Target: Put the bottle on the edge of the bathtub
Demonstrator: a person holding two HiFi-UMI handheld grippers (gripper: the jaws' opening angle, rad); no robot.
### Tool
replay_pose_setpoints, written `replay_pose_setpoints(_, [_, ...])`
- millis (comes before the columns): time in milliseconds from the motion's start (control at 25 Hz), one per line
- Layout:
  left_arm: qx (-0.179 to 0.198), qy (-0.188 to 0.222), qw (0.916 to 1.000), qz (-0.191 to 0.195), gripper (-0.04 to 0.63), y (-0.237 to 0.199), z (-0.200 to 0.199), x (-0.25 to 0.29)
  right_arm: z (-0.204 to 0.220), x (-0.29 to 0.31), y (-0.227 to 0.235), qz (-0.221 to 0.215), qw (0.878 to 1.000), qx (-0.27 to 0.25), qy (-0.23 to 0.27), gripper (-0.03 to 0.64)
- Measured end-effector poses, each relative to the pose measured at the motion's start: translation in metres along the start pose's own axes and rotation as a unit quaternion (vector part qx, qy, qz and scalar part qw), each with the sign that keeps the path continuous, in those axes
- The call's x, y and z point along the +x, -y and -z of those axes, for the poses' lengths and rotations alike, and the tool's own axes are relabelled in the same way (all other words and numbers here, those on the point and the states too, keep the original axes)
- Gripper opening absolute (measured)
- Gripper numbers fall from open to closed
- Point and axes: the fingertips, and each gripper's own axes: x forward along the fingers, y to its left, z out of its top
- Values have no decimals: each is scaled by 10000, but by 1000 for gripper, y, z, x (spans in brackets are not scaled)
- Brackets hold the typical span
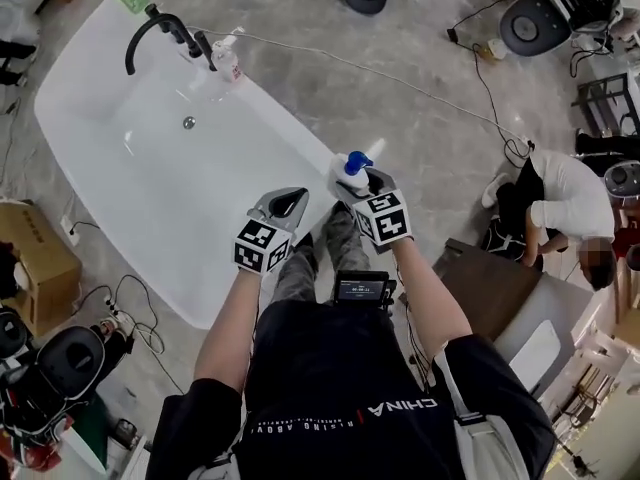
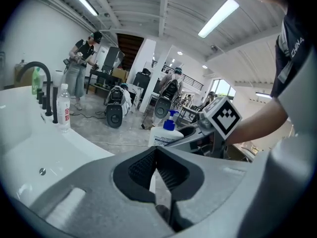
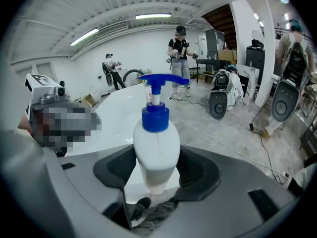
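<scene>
The bottle point(image 1: 350, 171) is white with a blue pump top, and it stands upright, clamped between the jaws of the right gripper point(image 1: 362, 183). It is right at the near corner of the white tub point(image 1: 150, 188), by the rim.

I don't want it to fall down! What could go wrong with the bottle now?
1. The bottle is held right at the outer side of the tub rim, with floor beyond. Let go there, it might drop off.
2. It is tall with a pump on top, and the right gripper holds it low, so it could tip over.
3. The left gripper, shut and empty, is close by and could knock it.
</scene>
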Motion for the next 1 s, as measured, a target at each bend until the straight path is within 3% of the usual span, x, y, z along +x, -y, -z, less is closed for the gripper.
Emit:
replay_pose_setpoints(640, [-512,65,9967,-632,9,-51,17,34,-18,114,12,-357,9948,-946,-67,258])
replay_pose_setpoints(1000, [-636,-23,9947,-801,9,-63,23,42,-9,132,17,-310,9913,-1275,-113,259])
